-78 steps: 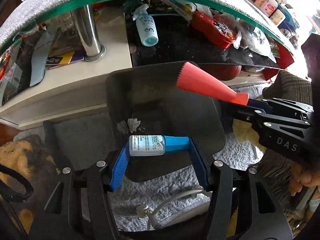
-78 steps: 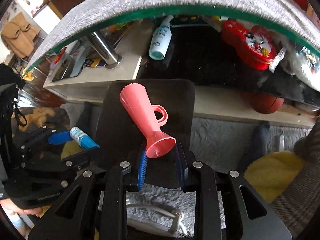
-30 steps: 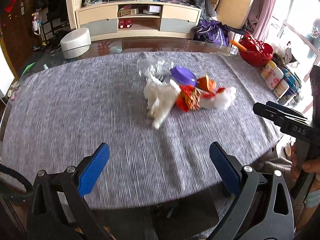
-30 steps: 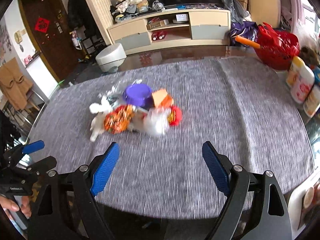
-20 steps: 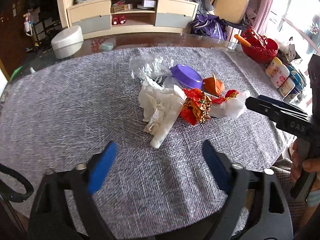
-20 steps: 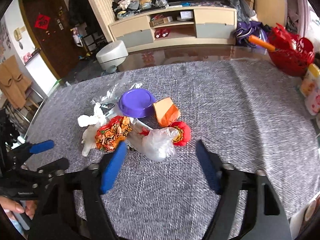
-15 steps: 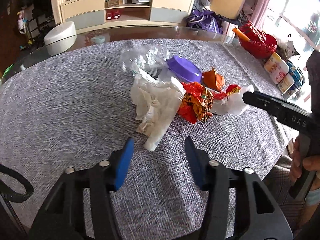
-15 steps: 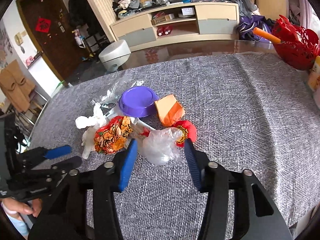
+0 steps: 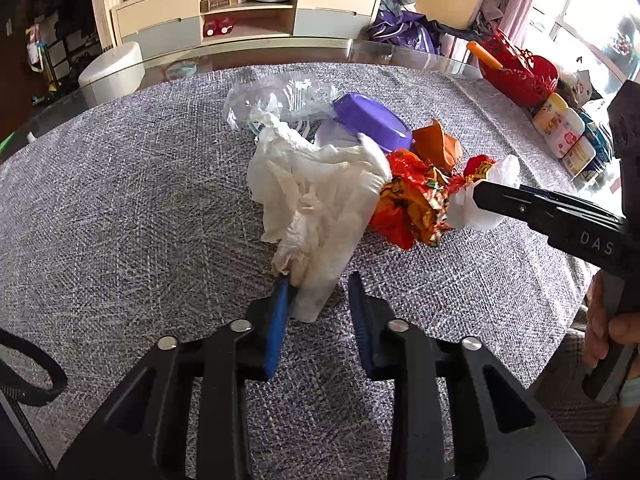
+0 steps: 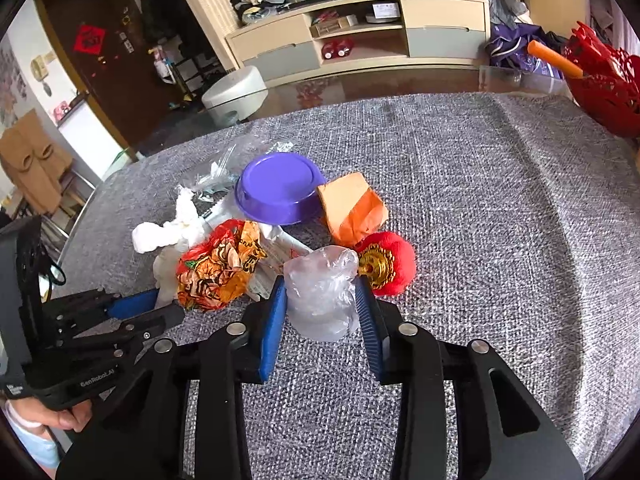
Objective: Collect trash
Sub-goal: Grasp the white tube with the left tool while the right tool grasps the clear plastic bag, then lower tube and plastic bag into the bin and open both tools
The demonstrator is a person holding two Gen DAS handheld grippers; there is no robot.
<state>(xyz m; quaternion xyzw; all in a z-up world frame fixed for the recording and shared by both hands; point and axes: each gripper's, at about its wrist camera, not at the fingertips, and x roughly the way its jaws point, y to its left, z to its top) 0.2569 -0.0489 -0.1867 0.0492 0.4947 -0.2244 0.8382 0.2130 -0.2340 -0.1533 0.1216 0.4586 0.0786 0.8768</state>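
Trash sits heaped on the grey cloth (image 10: 480, 184), and the purple bowl (image 10: 278, 188) serves as the marker for the rest. Just this side of the bowl lies the white tissue (image 9: 320, 200); the left gripper (image 9: 318, 304) has been closing around the tissue's near tail, with its left pad against the paper and a gap on the other side, so no firm hold shows. Beside the tissue, nearer than the bowl, is the red-orange wrapper (image 10: 218, 270). Right of the wrapper is the clear bag (image 10: 322, 292), and the right gripper (image 10: 320, 308) has been narrowing about it: the bag fills the space between the pads, though whether they press on it is hard to say. A red ornament (image 10: 386, 262) pokes out behind the bag, partly hidden. An orange packet (image 10: 352, 210) touches the bowl's right side. Crumpled clear plastic (image 9: 280, 100) lies beyond the bowl; its contents are hard to make out.
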